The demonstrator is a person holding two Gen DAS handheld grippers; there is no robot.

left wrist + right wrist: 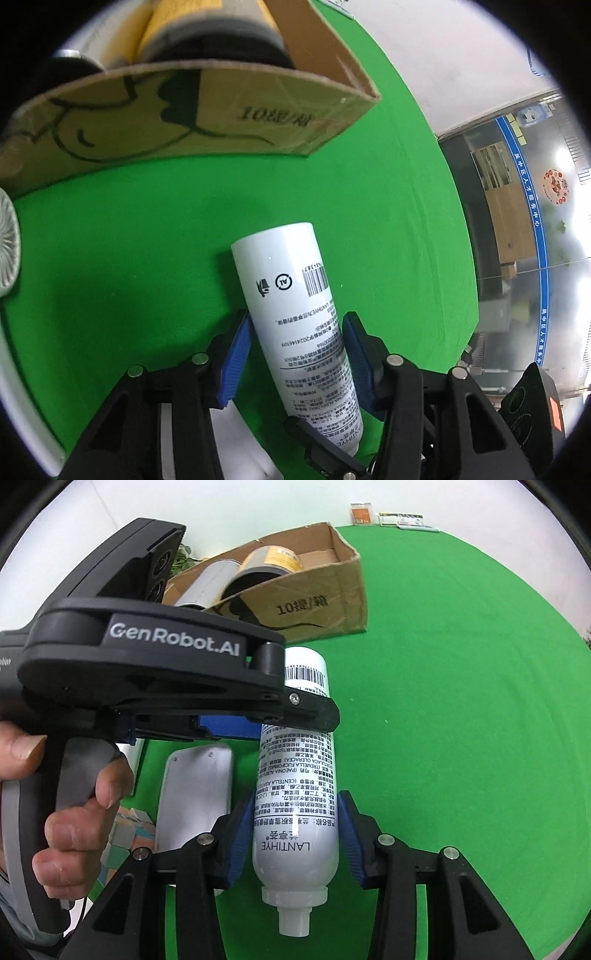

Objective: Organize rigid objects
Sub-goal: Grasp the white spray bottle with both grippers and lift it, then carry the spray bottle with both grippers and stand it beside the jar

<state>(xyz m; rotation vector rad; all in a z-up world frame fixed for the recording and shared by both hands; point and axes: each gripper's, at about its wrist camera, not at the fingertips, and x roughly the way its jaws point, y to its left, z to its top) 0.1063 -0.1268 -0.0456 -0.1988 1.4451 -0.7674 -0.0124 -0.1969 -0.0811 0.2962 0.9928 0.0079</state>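
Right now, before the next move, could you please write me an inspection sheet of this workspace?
Surface: green cloth on a table, flat.
Job's things: white spray bottle, lying down, nozzle toward the right wrist camera; open cardboard box behind it, with two cans lying inside.
Clutter: grey flat device beside the bottle; coloured blocks; small packets at the far edge.
Grippers: left gripper has its jaws closed on the bottle; right gripper has its jaws either side of it with gaps.
Cables: nothing seen.
Surroundings: white wall, glass partition.
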